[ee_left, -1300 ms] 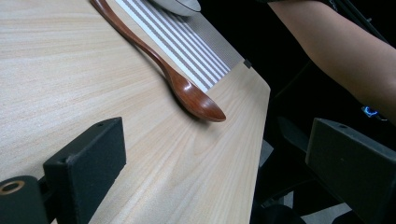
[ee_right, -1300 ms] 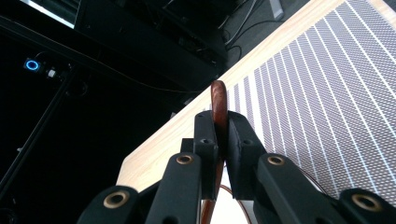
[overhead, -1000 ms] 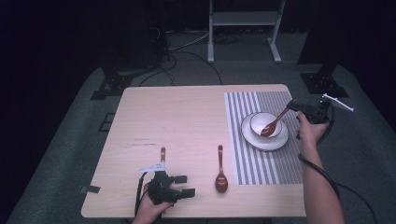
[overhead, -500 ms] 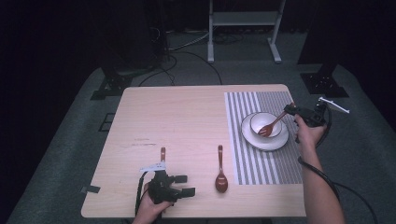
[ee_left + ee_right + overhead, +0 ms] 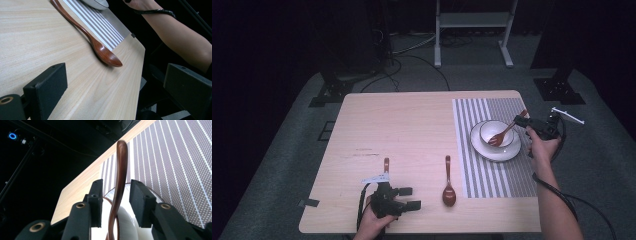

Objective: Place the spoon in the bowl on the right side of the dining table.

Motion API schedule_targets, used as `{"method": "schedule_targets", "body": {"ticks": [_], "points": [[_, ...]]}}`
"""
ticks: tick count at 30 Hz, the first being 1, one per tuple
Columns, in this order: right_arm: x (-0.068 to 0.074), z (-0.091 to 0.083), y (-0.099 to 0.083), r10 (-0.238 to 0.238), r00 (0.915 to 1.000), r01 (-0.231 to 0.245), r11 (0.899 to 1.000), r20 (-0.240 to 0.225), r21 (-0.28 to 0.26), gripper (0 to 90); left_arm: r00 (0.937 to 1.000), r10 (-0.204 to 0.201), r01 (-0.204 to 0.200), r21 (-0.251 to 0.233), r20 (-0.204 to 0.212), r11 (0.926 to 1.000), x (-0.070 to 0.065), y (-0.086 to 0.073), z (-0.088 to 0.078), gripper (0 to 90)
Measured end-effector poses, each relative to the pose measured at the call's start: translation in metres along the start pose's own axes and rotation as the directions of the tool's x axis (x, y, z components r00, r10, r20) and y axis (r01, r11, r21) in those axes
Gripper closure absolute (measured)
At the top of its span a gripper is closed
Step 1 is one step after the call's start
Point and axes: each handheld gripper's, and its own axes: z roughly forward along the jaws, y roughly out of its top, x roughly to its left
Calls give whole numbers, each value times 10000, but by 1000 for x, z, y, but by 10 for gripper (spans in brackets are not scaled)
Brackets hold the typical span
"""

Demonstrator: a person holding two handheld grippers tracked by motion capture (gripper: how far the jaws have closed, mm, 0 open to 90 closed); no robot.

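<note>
In the high view the right gripper point(image 5: 523, 123) sits at the far right edge of the table point(image 5: 412, 130), beside the white bowl point(image 5: 496, 133) on its plate point(image 5: 492, 152) on the striped mat point(image 5: 492, 175); a second ago it held the wooden fork point(image 5: 506, 133) clamped by the handle, and now the fork's head lies inside the bowl with its handle leaning out over the rim toward the gripper, so I judge the fork delivered and being let go. The left gripper point(image 5: 404, 197) rests near the front edge, jaws apart and holding nothing, with a second utensil's handle point(image 5: 386, 164) just beyond it and a wooden spoon point(image 5: 448, 186) lying beside the mat, apart from both. In the left gripper view the jaws stand wide with bare tabletop between them; the spoon point(image 5: 100, 48) lies ahead, close to the table's front edge, with open wood around it. In the right gripper view the jaws have just been opening: the fork handle point(image 5: 119, 185) rises between the pads point(image 5: 137, 197) with a gap on each side, untouched, so backing straight off looks free, the table edge and dark floor close behind
</note>
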Motion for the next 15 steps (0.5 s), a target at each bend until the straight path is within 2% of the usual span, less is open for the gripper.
{"method": "schedule_targets", "body": {"ticks": [7, 15], "points": [[1, -4, -7, -256, 9997, 257, 9993, -51, 271, 568, 10000, -16, 16, -28, 0, 10000, 0, 0, -1, 37], [4, -10, -17, -545, 9982, 558, 9971, -268, 519, 550, 10000, 57, -57, 0, -44, 10000, -1, -1, -2, 37]]}}
